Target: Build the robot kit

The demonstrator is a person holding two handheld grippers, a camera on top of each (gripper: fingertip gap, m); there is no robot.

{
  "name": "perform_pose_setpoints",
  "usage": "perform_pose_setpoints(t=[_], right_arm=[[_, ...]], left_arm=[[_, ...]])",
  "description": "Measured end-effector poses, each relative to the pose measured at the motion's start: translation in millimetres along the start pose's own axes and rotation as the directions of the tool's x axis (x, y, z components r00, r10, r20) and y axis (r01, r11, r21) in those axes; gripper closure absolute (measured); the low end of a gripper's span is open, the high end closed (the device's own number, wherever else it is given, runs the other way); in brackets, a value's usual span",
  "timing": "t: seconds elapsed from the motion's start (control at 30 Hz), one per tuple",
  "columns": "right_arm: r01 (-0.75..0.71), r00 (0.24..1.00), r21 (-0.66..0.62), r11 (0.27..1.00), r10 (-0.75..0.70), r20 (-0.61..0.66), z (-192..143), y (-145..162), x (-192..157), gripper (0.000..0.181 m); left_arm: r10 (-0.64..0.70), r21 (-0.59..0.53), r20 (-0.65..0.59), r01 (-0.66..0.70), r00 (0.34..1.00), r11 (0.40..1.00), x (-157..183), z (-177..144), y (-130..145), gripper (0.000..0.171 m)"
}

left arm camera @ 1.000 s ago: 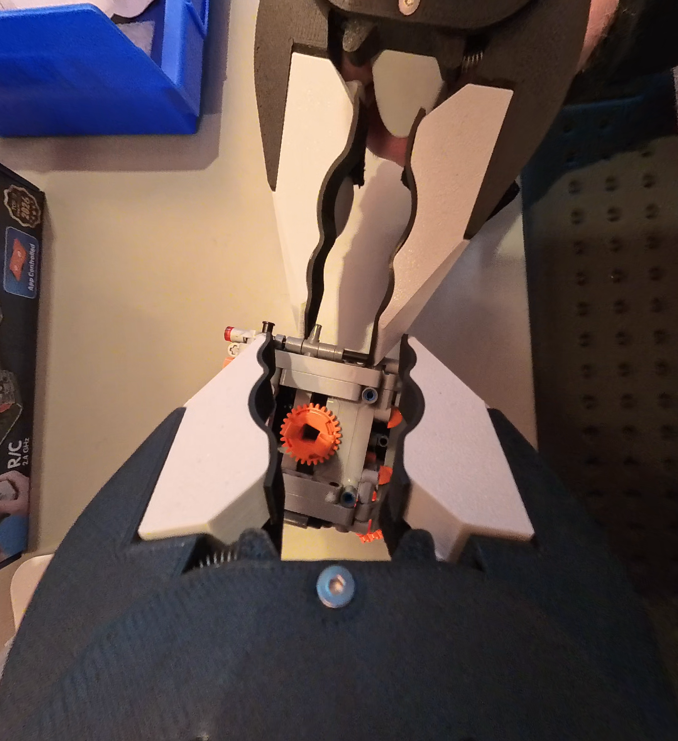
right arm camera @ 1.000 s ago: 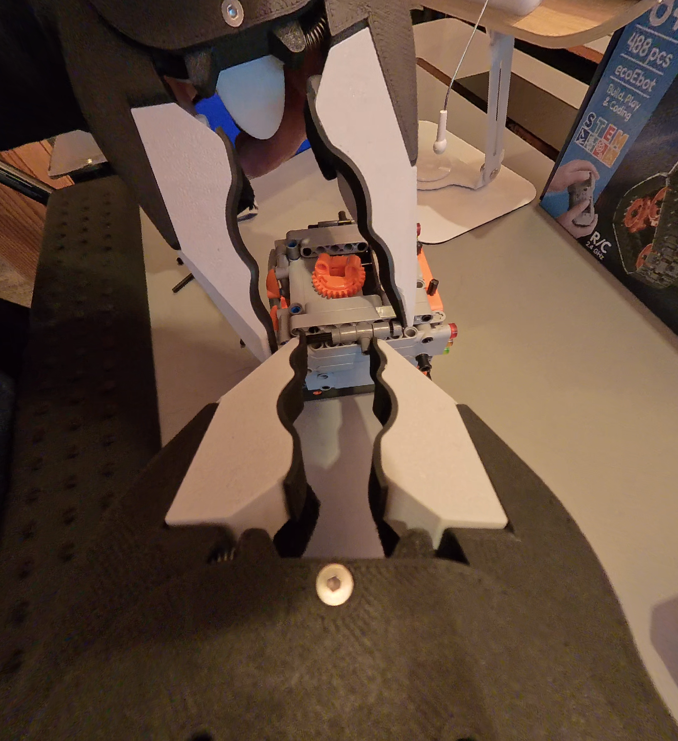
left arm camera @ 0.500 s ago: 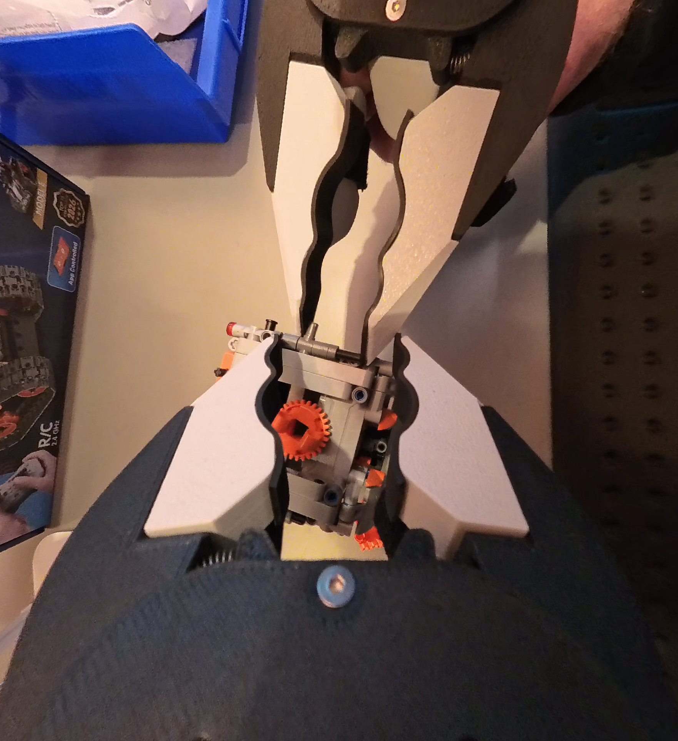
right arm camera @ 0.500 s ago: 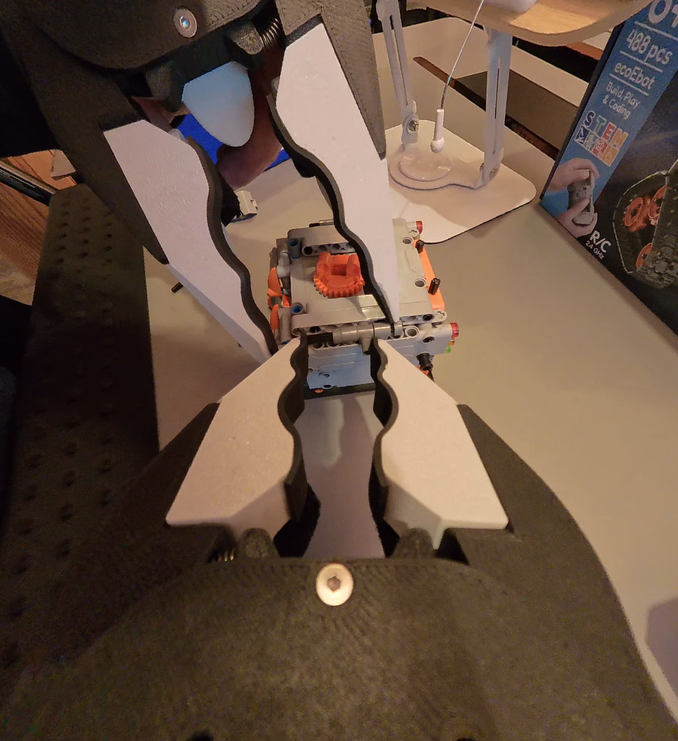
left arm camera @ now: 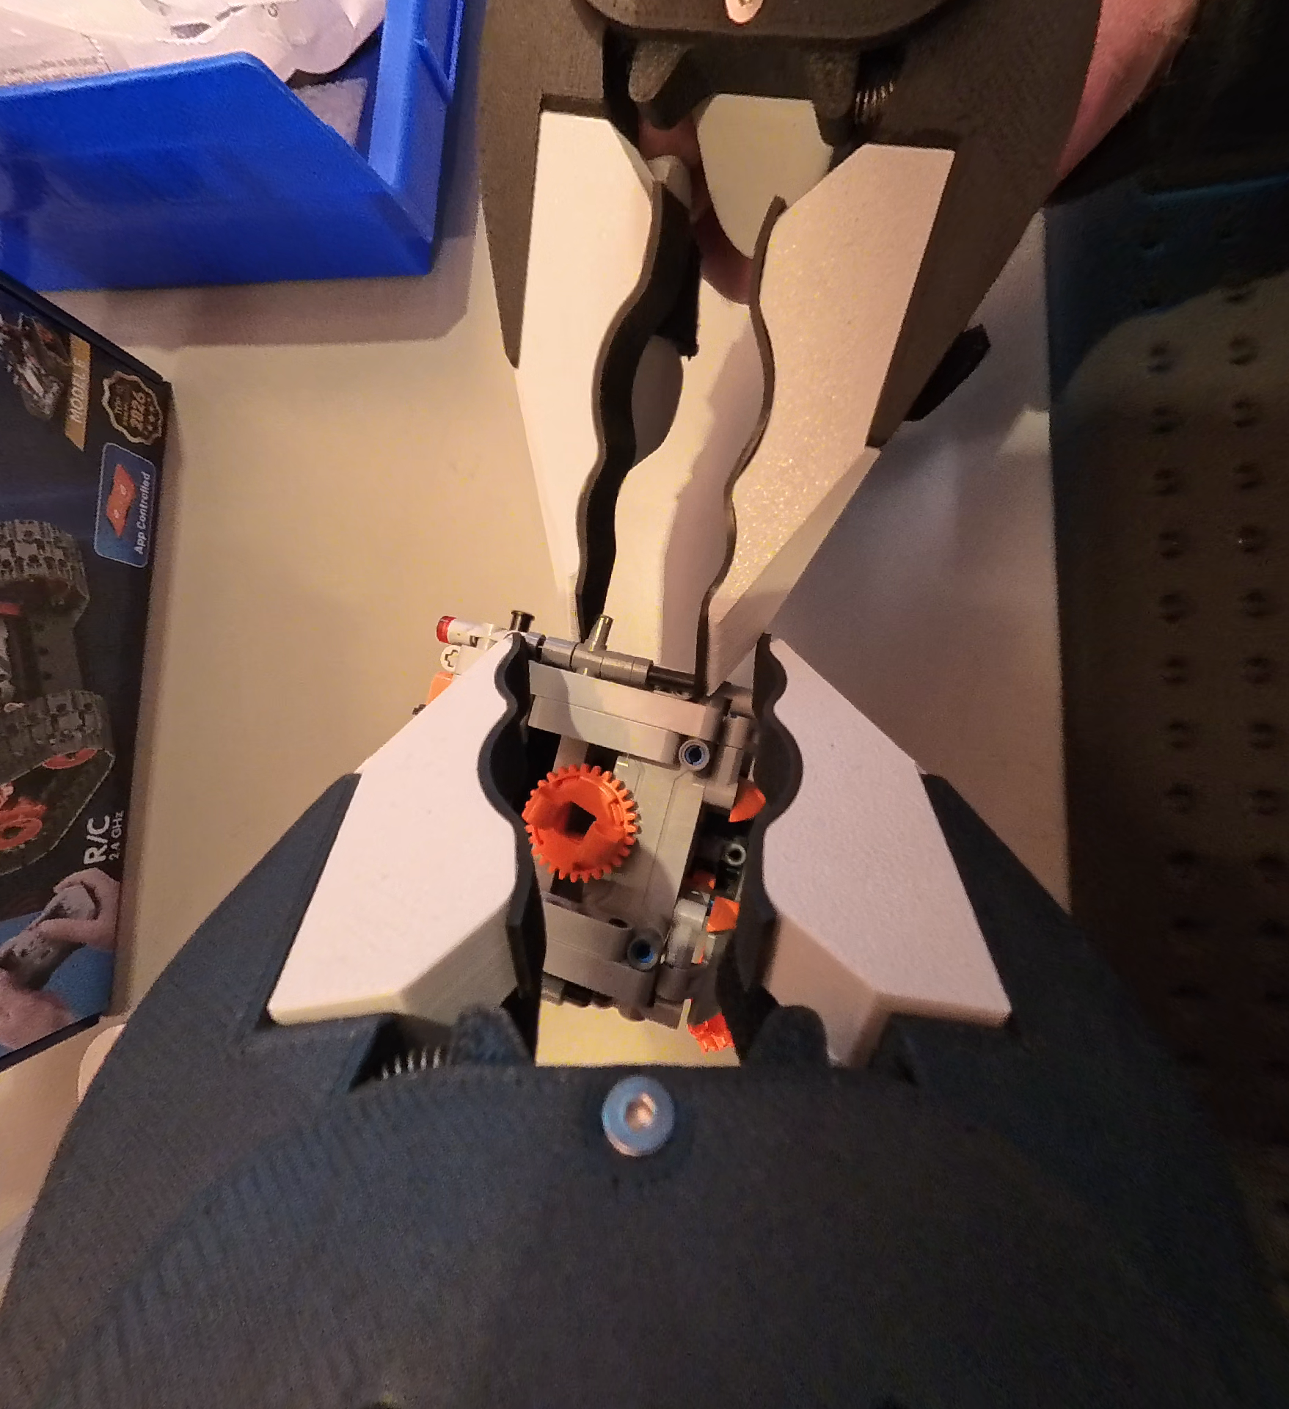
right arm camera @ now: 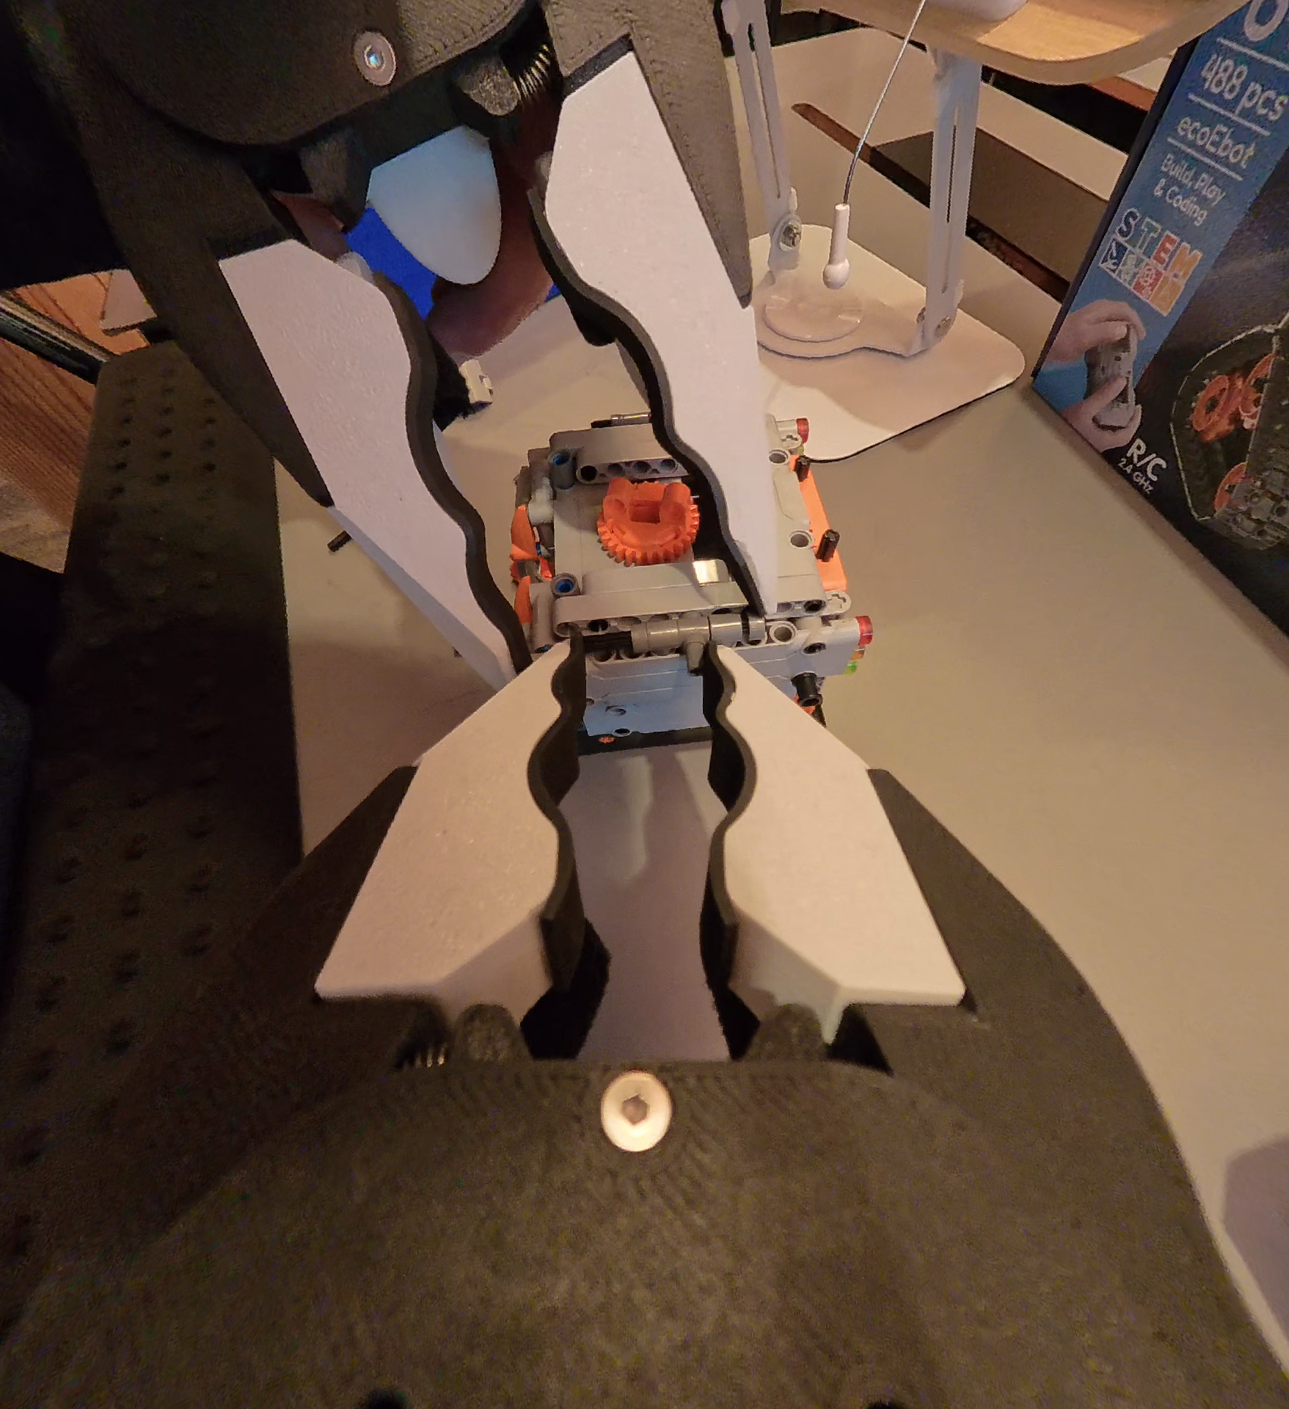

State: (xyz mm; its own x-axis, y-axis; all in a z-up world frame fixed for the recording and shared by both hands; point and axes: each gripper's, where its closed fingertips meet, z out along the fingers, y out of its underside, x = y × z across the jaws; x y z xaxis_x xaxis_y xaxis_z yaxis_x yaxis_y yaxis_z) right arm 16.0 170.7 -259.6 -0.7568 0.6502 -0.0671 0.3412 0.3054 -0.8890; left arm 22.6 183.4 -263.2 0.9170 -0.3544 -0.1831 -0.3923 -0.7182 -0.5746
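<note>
- Brick-built gear module (left arm camera: 626, 713): grey beam frame with orange trim, orange gear (left arm camera: 580, 822) on top. Sits on the pale tabletop (left arm camera: 321, 495) near its edge, between the two grippers.
- Far left, left wrist view: blue bin (left arm camera: 168, 168) with crumpled paper inside; dark printed toy box (left arm camera: 31, 610) flat just beside it. Both well apart from the module.
- Left gripper (left arm camera: 637, 671): open about the module's width and clamped on its two flanks, frame deep between the wavy pads. Reads as a firm steadying hold.
- Right gripper (right arm camera: 641, 659): facing the left one, narrow gap only. Tips on either side of a short grey connector (right arm camera: 671, 634) on the rod along the module's near top edge. Tips at or touching the rod; actual pinch cannot be told.
- Right of the module, right wrist view: white stand base (right arm camera: 892, 381) with thin legs and a dangling cord, behind the module.
- Far right: dark perforated surface (left arm camera: 1197, 610) beyond the table edge.
</note>
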Motion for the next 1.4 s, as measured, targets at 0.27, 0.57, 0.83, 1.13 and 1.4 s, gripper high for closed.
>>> perform_pose_setpoints(t=[0.27,0.57,0.83,1.13,1.4], right_arm=[[0.009,1.000,-0.001,1.000,-0.009,0.007,0,1,0,0.154],[0.025,1.000,-0.006,1.000,-0.025,0.001,-1,1,2,0.161],[0.027,1.000,-0.011,1.000,-0.027,0.003,0,0,3,0.161],[0.027,1.000,-0.010,1.000,-0.027,-0.001,1,0,4,0.163],[-0.008,1.000,0.008,1.000,0.008,0.010,0,-4,4,0.153]], left_arm=[[-0.022,0.012,0.011,0.022,1.000,1.000,0,1,0,0.117],[-0.033,0.032,0.038,0.032,0.999,0.999,-3,2,-1,0.122],[-0.038,0.045,0.039,0.036,0.999,0.998,-4,2,-1,0.122],[-0.043,0.059,0.052,0.040,0.998,0.997,-5,1,0,0.126],[-0.133,0.100,0.007,0.132,0.991,0.986,-3,-9,-4,0.120]])
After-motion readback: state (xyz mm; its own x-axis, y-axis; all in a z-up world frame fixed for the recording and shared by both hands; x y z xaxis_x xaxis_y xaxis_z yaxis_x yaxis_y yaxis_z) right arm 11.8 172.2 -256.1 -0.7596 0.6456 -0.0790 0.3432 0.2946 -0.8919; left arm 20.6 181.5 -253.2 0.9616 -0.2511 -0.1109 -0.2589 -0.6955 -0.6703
